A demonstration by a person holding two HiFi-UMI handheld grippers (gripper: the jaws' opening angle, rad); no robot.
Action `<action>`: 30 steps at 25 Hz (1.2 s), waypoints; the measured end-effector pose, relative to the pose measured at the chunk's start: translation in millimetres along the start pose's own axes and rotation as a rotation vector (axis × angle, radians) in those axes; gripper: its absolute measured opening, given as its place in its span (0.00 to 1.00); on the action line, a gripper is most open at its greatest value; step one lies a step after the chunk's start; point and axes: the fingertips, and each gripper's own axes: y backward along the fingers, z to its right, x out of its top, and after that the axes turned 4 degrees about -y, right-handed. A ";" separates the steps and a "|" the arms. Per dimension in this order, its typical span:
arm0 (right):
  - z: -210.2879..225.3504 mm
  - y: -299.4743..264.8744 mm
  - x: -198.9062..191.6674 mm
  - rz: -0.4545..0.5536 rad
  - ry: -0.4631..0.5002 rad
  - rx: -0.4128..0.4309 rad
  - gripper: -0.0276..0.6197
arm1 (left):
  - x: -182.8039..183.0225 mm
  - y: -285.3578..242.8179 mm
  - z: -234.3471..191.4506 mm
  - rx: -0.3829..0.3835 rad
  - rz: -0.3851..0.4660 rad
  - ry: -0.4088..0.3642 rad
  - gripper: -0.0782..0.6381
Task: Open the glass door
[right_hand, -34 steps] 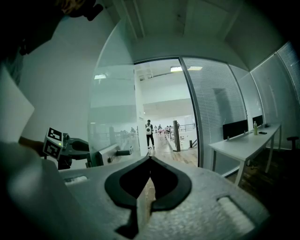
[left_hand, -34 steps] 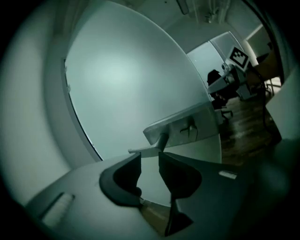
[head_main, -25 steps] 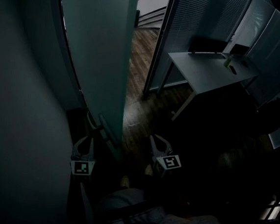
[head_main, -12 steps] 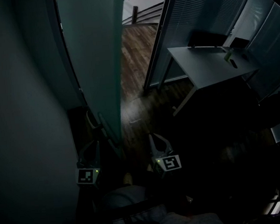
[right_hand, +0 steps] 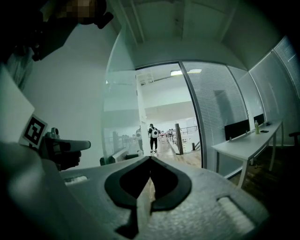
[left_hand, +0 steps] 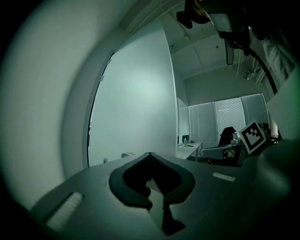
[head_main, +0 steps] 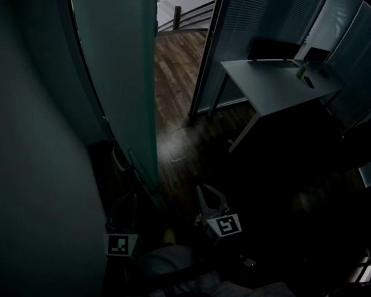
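- Hiding in gloom, the handle (head_main: 142,175) of the glass door (head_main: 124,85) barely shows.
- Left hand-held gripper (left_hand: 150,154) and right hand-held gripper (right_hand: 150,158): jaws pressed together, pinching nothing.
- Door frosted, smooth; desk (head_main: 278,93) flat, pale.

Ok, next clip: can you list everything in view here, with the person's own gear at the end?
glass door: one, frosted pale green, left of centre, ajar.
wooden floor: brown, runs through the doorway gap to the door's right.
desk: one, white, right of the doorway.
screens: two, dark, along the desk's far edge.
bottle: one, greenish, on the desk.
blinds partition: grey, behind the desk.
person: one, far off beyond the doorway, standing.
left gripper: grey, shut and empty, by the door.
right gripper: grey, shut and empty, pointing at the doorway.
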 end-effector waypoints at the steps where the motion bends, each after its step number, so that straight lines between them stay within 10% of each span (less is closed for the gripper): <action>1: -1.5 2.0 -0.6 0.000 -0.002 0.001 0.05 | -0.1 0.5 2.9 -0.008 -0.003 -0.003 0.11; 30: -4.0 3.7 -5.3 -0.008 -0.035 0.028 0.05 | -3.1 -2.4 15.8 -0.027 -0.021 -0.034 0.11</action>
